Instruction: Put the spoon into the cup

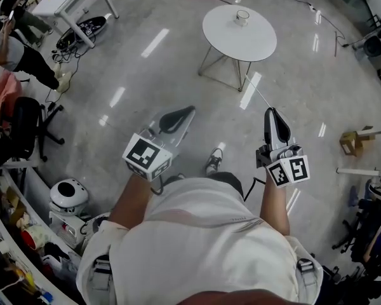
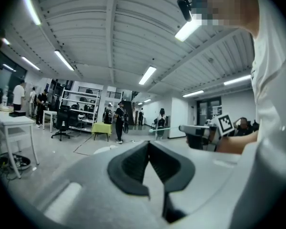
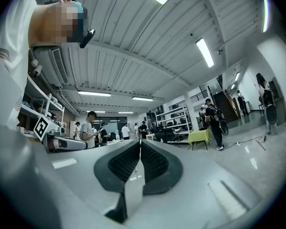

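Person standing on the floor, left claw point(image 1: 189, 110) closed and empty, right claw point(image 1: 270, 112) closed on a thin pale spoon point(image 1: 258, 93) pointing ahead, cup point(image 1: 242, 17) near the round white counter's point(image 1: 228, 40) far edge, well apart

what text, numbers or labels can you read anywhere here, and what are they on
No readable words or numbers anywhere.
left marker cube: black-and-white square pattern, no letters.
right marker cube: same kind of pattern, no letters.
cup on the round table: too small to tell any print.
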